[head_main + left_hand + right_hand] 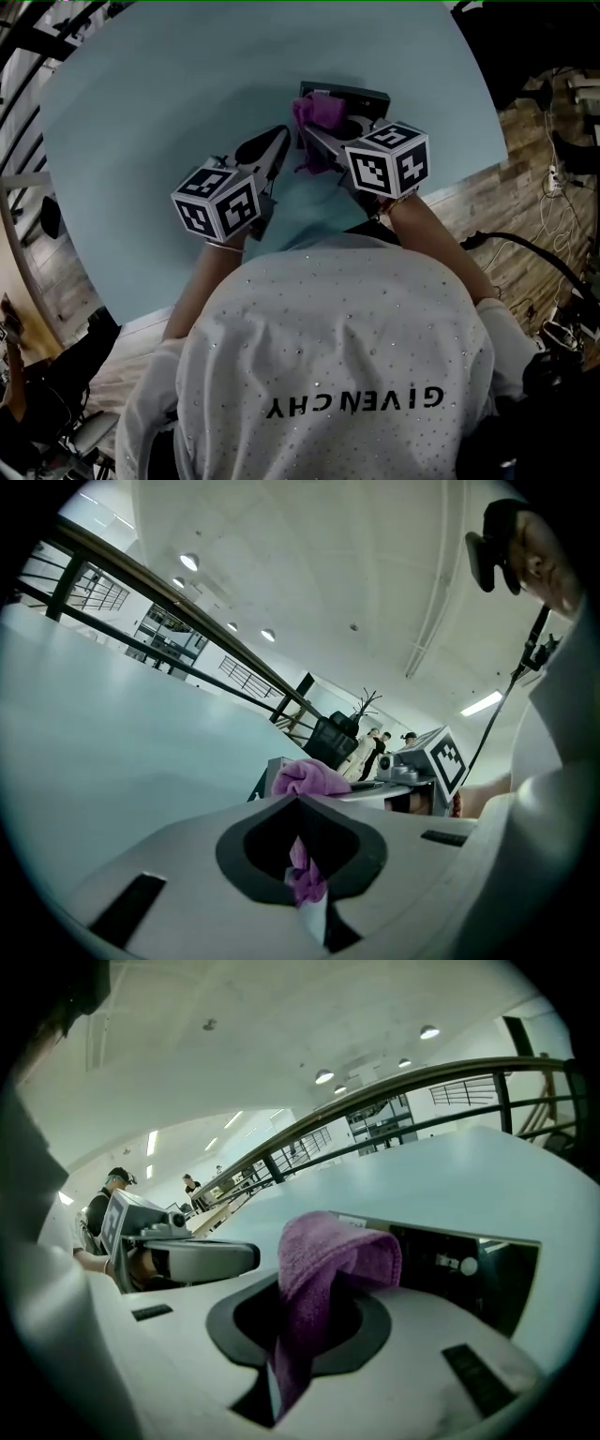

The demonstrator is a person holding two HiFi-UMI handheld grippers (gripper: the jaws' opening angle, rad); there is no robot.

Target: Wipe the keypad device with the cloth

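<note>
Together left claw (278, 139) and right claw (317, 139) pinch cloth (317, 111), masking keypad device (361, 97).

- cloth (323, 1251): purple terry, fuzzy and matt.
- table (169, 112): pale blue top, smooth and matt.
- keypad device (366, 96): dark, hard casing that looks like plastic.
- floor (520, 131), right edge of the head view: wood-grain planks.
- shirt (328, 328): white fabric with tiny glinting studs.

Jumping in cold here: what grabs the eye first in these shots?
The purple cloth, bunched at the left end of the dark keypad device on the far side of the teal table. The left gripper and right gripper are both shut on it, and their marker cubes sit close together before the person.
</note>
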